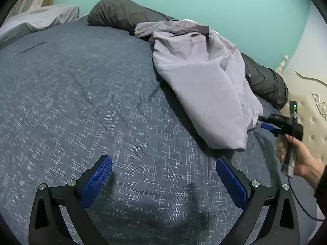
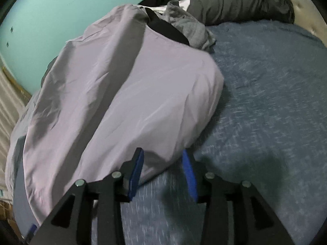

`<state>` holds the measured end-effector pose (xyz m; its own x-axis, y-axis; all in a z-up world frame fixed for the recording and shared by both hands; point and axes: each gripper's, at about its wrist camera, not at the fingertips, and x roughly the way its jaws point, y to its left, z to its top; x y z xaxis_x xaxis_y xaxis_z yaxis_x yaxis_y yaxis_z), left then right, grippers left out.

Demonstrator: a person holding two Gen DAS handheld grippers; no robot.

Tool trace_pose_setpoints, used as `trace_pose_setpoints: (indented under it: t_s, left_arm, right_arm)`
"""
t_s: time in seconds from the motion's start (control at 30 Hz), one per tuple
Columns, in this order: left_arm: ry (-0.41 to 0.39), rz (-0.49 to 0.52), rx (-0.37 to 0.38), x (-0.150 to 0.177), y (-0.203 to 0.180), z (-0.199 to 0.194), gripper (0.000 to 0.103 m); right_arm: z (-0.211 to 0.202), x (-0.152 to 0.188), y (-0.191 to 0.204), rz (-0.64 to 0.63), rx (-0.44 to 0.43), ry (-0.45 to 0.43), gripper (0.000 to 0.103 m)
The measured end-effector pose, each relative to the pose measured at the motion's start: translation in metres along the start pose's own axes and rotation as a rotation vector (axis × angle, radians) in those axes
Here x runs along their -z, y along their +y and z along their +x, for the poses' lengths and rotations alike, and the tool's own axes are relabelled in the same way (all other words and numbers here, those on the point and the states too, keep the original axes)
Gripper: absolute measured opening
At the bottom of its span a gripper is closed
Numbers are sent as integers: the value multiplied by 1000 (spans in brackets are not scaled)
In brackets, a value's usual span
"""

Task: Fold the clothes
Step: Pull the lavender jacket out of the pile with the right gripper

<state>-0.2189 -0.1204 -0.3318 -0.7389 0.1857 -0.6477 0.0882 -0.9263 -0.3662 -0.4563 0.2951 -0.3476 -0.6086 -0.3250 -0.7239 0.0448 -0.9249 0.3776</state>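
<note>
Your lilac garment (image 2: pixel 122 94) ran off the right wrist view's left edge. Behind the garment, a dark bolster (image 1: pixel 122 14) was partly hidden. Beside the garment's near corner, your right hand (image 1: pixel 302 159) showed blurred and cut off.

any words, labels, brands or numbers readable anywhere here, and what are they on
No text can be read in either view.
Dark line on the blue bedspread, upper left in the left wrist view: smeared, could be a stitch or print, unreadable.
White patch beside the lilac garment, at the black collar: possibly a tag, nothing legible.
Green light on the right claw device: a lamp, not a character.
</note>
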Motion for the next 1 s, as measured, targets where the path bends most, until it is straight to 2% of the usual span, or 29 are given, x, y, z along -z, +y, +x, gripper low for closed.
trace_pose_setpoints:
  t_s: [0.1,0.17,0.27,0.43,0.6,0.8,1.0]
  left_arm:
    - [-7,8,1,0,-1,0,103]
    - [-14,19,-4,0,-3,-1,103]
    - [-14,33,-10,0,-4,-1,103]
    - [-21,58,-4,-1,-11,-8,103]
    - [-66,88,9,-7,-23,-34,103]
    - [-81,110,43,-1,-39,-84,103]
    - [-100,109,99,18,-49,-154,103]
  right_arm:
    - [11,-2,4,19,-38,3,39]
    - [14,-1,8,14,-44,3,14]
    - [5,0,21,-29,-43,-34,1]
    - [-45,9,47,-121,-91,-105,1]
    - [-106,31,79,-199,-158,-135,1]
    - [-188,74,115,-271,-268,-153,1]
    - [-238,143,158,-331,-380,-95,1]
